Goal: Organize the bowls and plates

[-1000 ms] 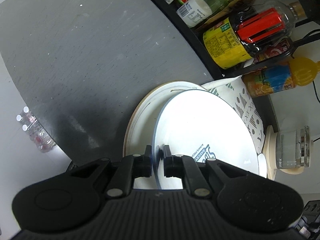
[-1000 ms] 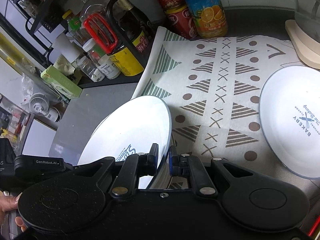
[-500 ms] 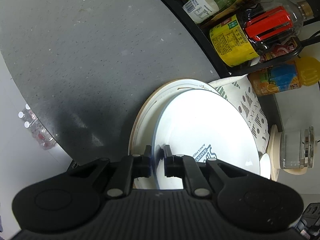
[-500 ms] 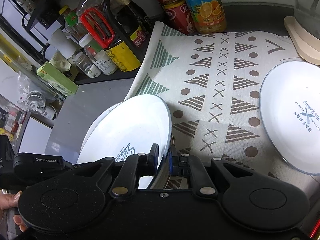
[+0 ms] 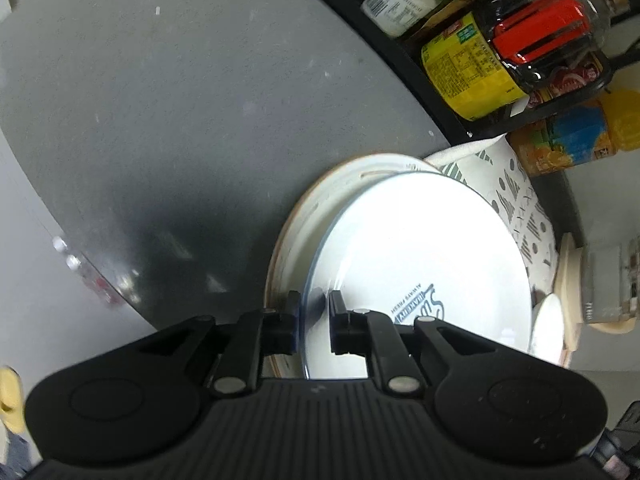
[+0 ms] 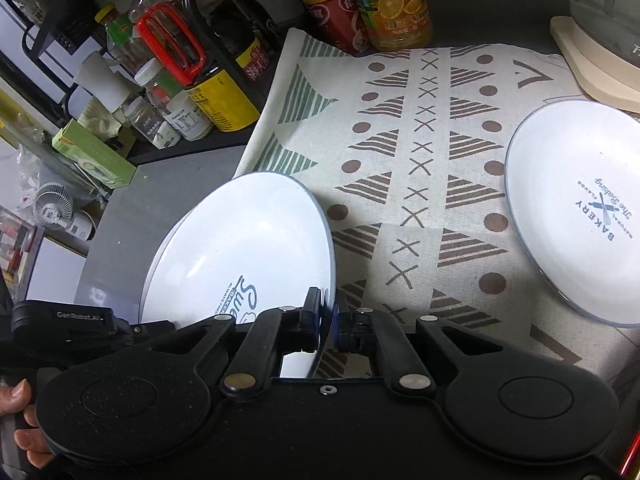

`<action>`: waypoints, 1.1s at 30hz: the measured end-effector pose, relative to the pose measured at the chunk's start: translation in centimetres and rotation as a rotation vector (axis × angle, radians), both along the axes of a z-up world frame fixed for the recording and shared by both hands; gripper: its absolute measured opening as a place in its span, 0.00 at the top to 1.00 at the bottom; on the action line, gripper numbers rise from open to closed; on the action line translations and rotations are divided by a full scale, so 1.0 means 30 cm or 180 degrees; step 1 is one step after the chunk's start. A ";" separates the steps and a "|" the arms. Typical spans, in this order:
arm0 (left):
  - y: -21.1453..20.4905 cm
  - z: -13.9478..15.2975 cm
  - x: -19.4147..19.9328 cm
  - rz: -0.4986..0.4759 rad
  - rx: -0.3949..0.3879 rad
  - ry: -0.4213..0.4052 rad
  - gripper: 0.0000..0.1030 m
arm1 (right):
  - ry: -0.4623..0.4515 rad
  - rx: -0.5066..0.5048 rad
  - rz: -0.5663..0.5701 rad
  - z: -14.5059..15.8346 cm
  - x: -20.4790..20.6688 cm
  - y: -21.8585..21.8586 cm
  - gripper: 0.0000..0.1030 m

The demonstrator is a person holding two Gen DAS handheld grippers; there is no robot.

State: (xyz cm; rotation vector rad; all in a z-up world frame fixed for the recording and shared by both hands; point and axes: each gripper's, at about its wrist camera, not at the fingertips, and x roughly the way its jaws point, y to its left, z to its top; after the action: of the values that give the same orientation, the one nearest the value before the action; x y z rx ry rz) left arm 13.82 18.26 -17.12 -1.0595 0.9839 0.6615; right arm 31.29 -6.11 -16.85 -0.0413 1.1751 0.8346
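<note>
Both grippers pinch opposite rim edges of the white plate [image 6: 240,248]. The left gripper [image 5: 314,320] and right gripper [image 6: 327,316] each have fingers clamped astride the rim, above a larger plate [image 5: 320,216] on the bench [image 5: 160,120].

A: Where does the left wrist view look from?

B: From just behind the left gripper [image 5: 314,322], close over the white plate [image 5: 420,272], facing the grey counter [image 5: 160,120] and the bottle rack [image 5: 500,52] far right.

A: And the right wrist view?

B: From behind the right gripper [image 6: 326,318], equally near, facing the patterned cloth [image 6: 420,168]. Both views share that plate [image 6: 240,256], the cloth [image 5: 516,196] and the orange juice bottle [image 6: 392,0].
</note>
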 end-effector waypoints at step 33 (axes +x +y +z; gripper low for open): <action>0.061 0.030 0.014 -0.0078 0.0325 -0.0007 0.76 | -0.0088 -0.0369 0.0144 -0.024 -0.015 0.083 0.89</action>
State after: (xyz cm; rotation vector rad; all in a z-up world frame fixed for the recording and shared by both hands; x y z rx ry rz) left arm 14.24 20.09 -16.21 -0.9571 0.9501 0.6831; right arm 30.83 -3.61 -17.56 -0.1748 1.1991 0.8026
